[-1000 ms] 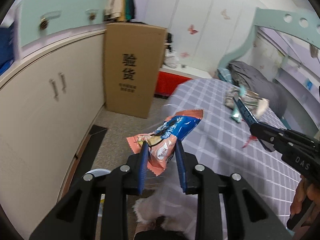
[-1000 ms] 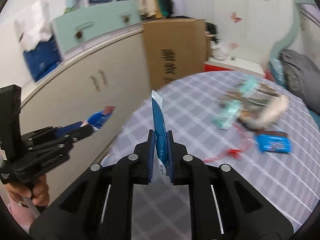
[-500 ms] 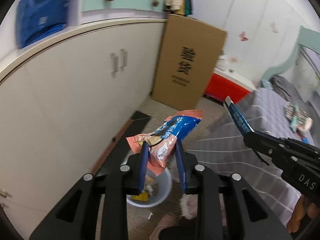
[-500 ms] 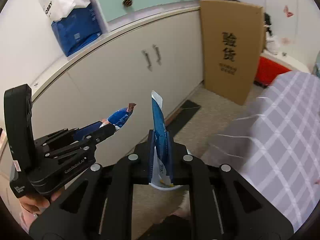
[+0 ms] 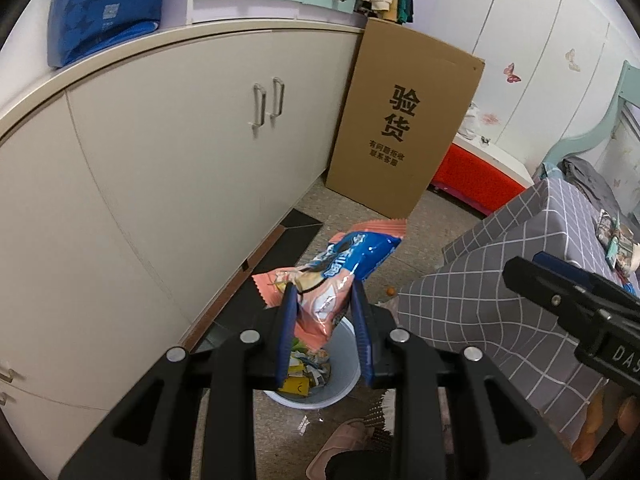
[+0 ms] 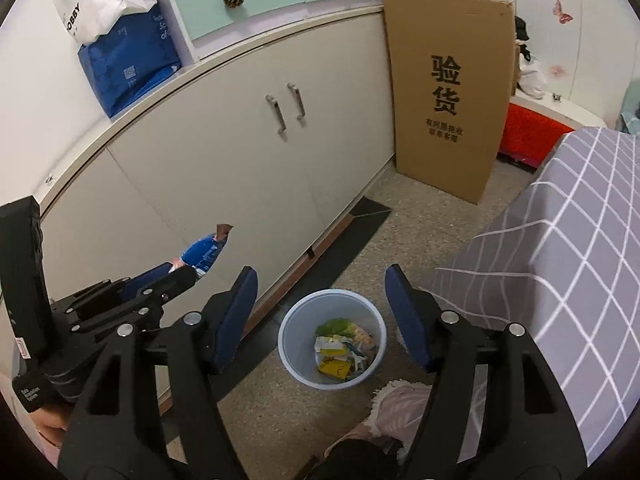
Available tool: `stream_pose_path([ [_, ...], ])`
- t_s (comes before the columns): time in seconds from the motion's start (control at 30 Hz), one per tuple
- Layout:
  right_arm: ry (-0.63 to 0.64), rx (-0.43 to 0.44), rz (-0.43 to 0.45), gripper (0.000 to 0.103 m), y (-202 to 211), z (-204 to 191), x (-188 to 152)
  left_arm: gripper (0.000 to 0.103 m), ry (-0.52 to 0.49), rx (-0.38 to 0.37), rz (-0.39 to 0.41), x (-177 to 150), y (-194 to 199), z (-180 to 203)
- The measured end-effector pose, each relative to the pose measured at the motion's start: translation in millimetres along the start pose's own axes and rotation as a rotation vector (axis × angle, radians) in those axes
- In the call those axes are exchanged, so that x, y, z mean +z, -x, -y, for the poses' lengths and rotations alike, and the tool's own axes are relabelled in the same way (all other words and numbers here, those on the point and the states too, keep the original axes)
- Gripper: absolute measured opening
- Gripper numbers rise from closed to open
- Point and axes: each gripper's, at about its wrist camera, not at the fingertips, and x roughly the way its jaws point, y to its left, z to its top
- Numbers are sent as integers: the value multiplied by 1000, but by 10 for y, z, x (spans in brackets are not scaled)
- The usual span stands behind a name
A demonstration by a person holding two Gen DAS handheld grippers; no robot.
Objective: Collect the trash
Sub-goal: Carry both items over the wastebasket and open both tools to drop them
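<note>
Left wrist view: snack wrapper (image 5: 332, 280) is pinched in the left gripper (image 5: 324, 336), long axis slanting far-right, directly above the bin (image 5: 348, 380); right gripper (image 6: 322, 316) is opening, nothing between.

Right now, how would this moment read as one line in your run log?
step: dropping trash | left gripper: shut on snack wrapper above bin | right gripper: opening, nothing between its jaws, over bin | next: release wrapper, probably

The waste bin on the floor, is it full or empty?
Neither: the waste bin is partly filled. Wrappers cover its bottom and most of its inner wall stays bare.
</note>
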Motion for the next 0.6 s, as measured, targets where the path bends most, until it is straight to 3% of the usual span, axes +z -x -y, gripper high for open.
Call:
stream_pose_path([
  [0.6,-34,-27,100,66,290,137,-5,28,-35,-26,9,117,31,225],
])
